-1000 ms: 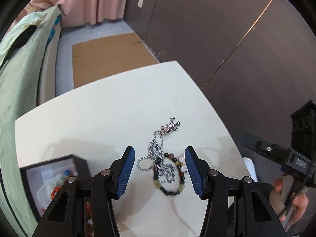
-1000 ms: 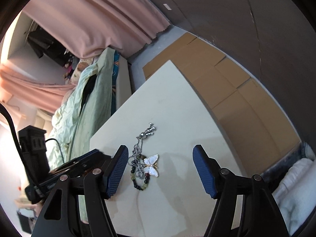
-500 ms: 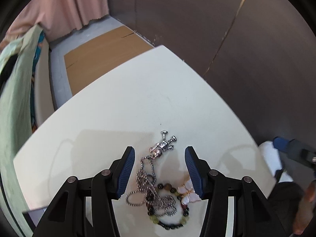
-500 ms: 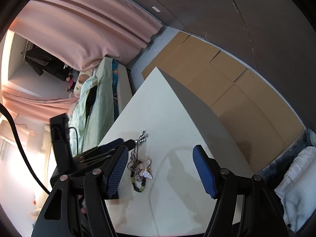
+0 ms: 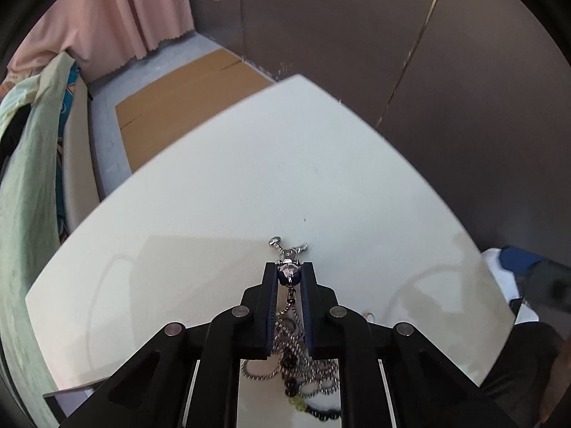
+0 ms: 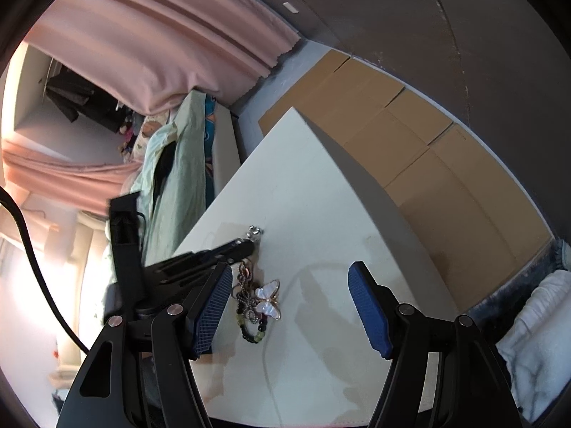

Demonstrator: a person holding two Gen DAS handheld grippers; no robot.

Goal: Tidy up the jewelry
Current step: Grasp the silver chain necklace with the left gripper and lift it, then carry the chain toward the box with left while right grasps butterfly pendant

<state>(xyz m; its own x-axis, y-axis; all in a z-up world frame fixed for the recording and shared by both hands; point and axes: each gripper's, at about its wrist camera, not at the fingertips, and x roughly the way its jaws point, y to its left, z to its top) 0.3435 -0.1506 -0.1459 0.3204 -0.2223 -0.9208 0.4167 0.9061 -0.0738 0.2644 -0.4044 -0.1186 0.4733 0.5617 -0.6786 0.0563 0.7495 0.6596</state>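
The table [image 5: 221, 221] is a cream surface filling the centre of both views; brown cardboard sheets [image 6: 421, 149] lie on the floor beyond its far edge. In the right wrist view, the right claw [image 6: 289, 306] stands wide with nothing between its blue pads, low in the frame. The left claw [image 5: 289, 274] sits at lower centre of the left wrist view; its jaws are closing to a narrow gap and clamp the silver figure pendant [image 5: 289, 253], whose limbs project just past the tips. The pendant's ball chain [image 5: 289, 367] trails back between the fingers onto the table. A beaded bracelet [image 6: 251, 331] and a white butterfly piece [image 6: 267, 301] lie tangled with the chain, just right of the right claw's left pad.
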